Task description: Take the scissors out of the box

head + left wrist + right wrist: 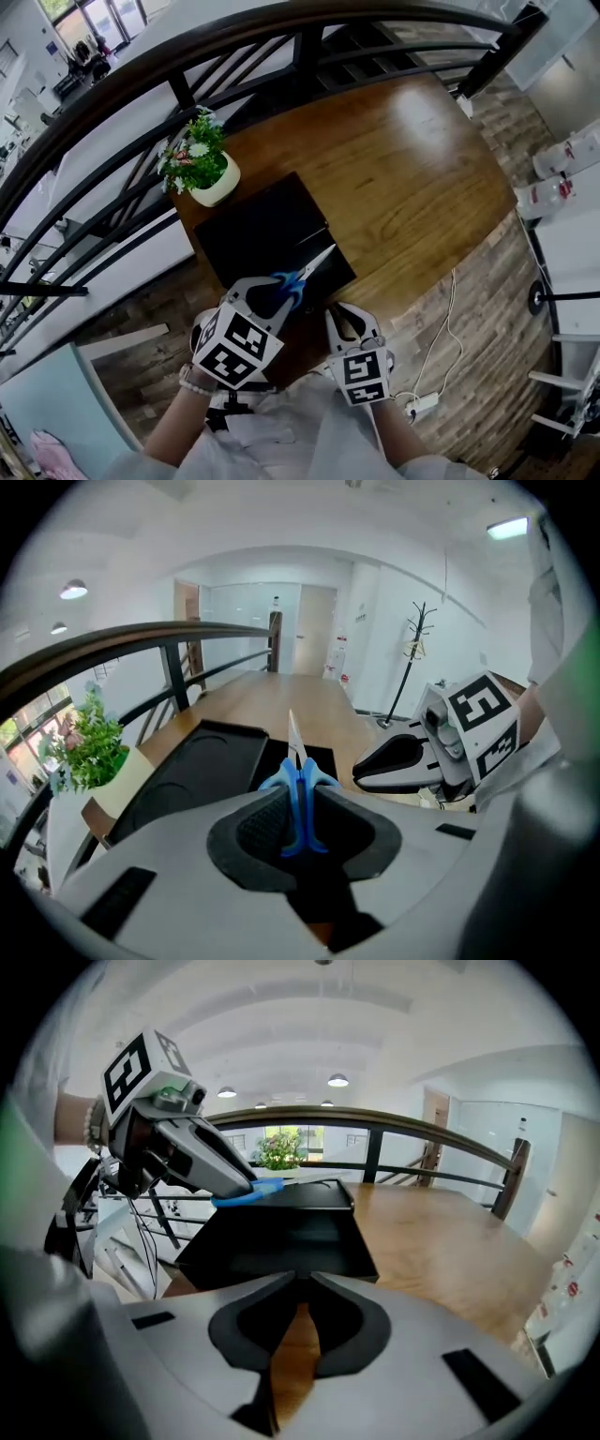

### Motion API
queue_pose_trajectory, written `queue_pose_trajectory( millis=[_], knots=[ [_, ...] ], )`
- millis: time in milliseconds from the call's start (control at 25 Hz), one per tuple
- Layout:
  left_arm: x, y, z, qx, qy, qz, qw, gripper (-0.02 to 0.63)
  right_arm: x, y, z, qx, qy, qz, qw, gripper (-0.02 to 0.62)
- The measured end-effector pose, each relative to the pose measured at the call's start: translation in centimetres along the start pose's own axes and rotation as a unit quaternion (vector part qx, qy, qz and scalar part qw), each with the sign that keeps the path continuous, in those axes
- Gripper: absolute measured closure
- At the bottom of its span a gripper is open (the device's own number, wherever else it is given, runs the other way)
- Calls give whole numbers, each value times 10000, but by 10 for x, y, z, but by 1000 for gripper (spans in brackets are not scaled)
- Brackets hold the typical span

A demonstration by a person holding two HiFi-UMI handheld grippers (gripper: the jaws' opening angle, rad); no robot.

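Blue-handled scissors (298, 274) hang above the near edge of the black box (246, 232), blades pointing away from me. My left gripper (286, 287) is shut on their handles. In the left gripper view the scissors (300, 799) stand upright between the pads, over the box (187, 780). My right gripper (341, 313) is just to the right, near the table's front edge, jaws shut with nothing between them. The right gripper view shows its own tips (300, 1279) meeting over bare wood, with the left gripper (239, 1183) and scissors (246, 1192) above the box (281, 1232).
A potted plant (199, 164) in a cream pot stands at the table's back left, beside the box. A dark railing (234, 37) runs behind the wooden table (403, 178). A white cable and power strip (422, 403) lie on the floor at the right.
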State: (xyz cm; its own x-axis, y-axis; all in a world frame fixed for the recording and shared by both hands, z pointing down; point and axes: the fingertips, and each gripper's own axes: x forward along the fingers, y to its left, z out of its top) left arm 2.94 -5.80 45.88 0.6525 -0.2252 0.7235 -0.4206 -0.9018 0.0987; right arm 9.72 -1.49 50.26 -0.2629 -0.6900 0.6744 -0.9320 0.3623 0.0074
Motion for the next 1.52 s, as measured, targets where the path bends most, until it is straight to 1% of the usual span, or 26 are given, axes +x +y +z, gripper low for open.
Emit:
queue_pose_trajectory(
  millis=[200,360,480,640,840,960,1040,1120,1200,1360,1440,1520],
  knots=[
    [-34,11,35,-15,-679,312,9972,509,-24,-16,43,26,-483,-281,9984,531],
    [-71,24,60,30,-1241,683,9899,509,-43,-19,83,-128,-898,-376,9952,531],
    [-103,33,76,28,-1692,950,9810,509,-57,-18,112,-323,-1178,-459,9915,532],
    [-141,41,89,41,-2227,1272,9666,509,-72,-14,141,-478,-1509,-493,9862,532],
    [-176,46,98,-83,-2740,1507,9498,509,-80,-11,169,-587,-1937,-425,9784,532],
    [-192,43,98,-169,-2882,1630,9435,509,-87,-8,182,-615,-2148,-374,9740,532],
    [-200,42,96,-186,-2931,1699,9407,509,-91,-7,186,-629,-2177,-351,9733,532],
    [-208,42,91,-275,-2981,1751,9379,509,-92,-1,190,-660,-2178,-326,9732,534],
    [-213,42,88,-367,-3009,1821,9354,509,-95,2,197,-686,-2279,-280,9709,534],
    [-213,36,102,-427,-2972,1927,9342,509,-107,-15,210,-788,-2372,-250,9679,534],
    [-218,36,99,-471,-2965,1948,9338,509,-110,-10,221,-800,-2554,-249,9632,535],
    [-223,39,89,-498,-2972,1969,9330,509,-108,1,226,-861,-2614,-245,9611,535]
  ],
)
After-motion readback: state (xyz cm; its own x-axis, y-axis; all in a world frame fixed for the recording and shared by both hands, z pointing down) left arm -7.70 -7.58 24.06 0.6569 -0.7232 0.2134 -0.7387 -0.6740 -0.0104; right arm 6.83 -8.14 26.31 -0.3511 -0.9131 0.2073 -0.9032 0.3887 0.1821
